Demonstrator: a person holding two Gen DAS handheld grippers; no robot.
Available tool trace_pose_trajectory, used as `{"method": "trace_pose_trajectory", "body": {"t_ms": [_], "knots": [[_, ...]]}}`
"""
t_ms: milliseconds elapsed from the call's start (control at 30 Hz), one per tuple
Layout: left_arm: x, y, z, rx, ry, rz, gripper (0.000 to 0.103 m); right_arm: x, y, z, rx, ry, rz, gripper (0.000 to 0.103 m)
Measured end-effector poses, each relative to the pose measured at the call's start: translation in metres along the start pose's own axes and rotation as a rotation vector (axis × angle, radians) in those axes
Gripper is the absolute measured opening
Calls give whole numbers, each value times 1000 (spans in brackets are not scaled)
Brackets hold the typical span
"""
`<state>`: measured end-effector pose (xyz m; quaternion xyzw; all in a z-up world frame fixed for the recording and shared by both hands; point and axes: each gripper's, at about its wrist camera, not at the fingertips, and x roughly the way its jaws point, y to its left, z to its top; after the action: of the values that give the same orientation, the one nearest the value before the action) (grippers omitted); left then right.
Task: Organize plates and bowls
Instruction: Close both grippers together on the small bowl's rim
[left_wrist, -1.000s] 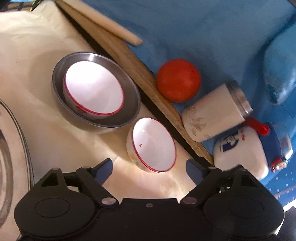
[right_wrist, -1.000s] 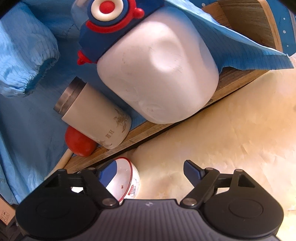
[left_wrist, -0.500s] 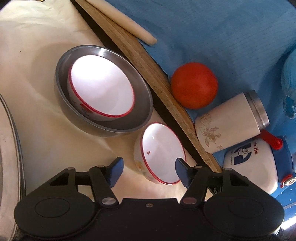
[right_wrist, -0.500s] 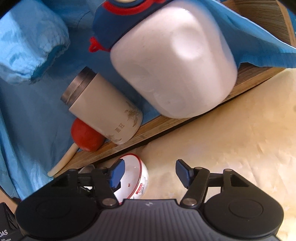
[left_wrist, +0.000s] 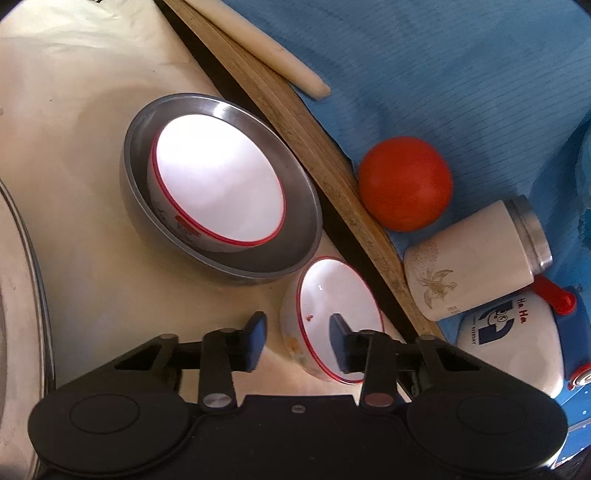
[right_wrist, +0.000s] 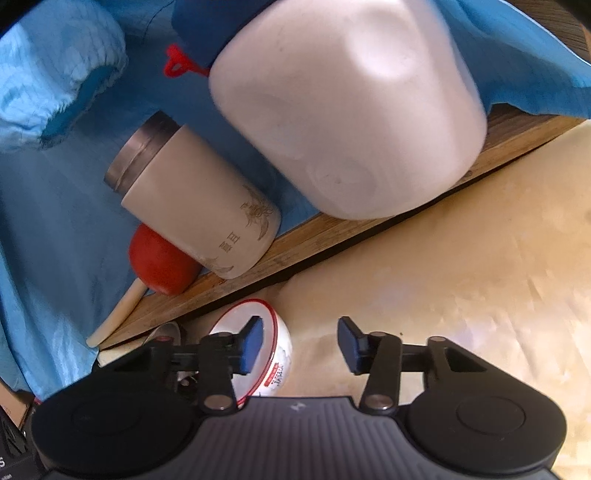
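We had both tools closing in on the same small bowl (left_wrist: 332, 317), the loose red-rimmed one sitting on the cream table (left_wrist: 74, 147) just near-right of the steel bowl (left_wrist: 221, 192). A second earlier both sets of tongs stood wide; by this moment each had narrowed by more than half and was closing.

On the left gripper (left_wrist: 297, 341), the left pad was outside the small bowl's wall and the right pad hung over its inside, so the near rim sat between them. We could see a gap on the outer side, so the pads were not yet pressing.

The right gripper (right_wrist: 301, 343) had come down towards the same bowl from the other side. Its left pad was over the bowl's inside, while its right pad stood over bare table, apart from the wall. So it was not clamped either.

A matching white bowl (left_wrist: 218, 184) was already nested in the steel bowl. We judged the step in hand to be gripping the loose bowl so it could be stacked there.

The tomato (left_wrist: 406, 184), the jar (left_wrist: 476, 258) and the white bottle (right_wrist: 347, 107) lay on the blue cloth (left_wrist: 443, 74), beyond the wooden board (left_wrist: 295, 107).
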<state>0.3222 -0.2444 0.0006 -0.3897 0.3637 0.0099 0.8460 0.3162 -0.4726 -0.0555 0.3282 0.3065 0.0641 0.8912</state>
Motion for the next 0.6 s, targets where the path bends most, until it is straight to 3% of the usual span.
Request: {"method": "trace_pose_trajectory", "body": {"t_ms": [133,300,467,600], "knots": [[3,1,3,0,2,7,24,2,4,-3,-12,15,5,36],[5,1,4,-2,13,-4,21,8,7,-5,-26,23,4,26],[6,3,4,-11,10,-16,21,8,6,-5,-21,34,18,25],[6,3,3,-9,11,-16,20,7,4,-6,-5,40,39,17]]}}
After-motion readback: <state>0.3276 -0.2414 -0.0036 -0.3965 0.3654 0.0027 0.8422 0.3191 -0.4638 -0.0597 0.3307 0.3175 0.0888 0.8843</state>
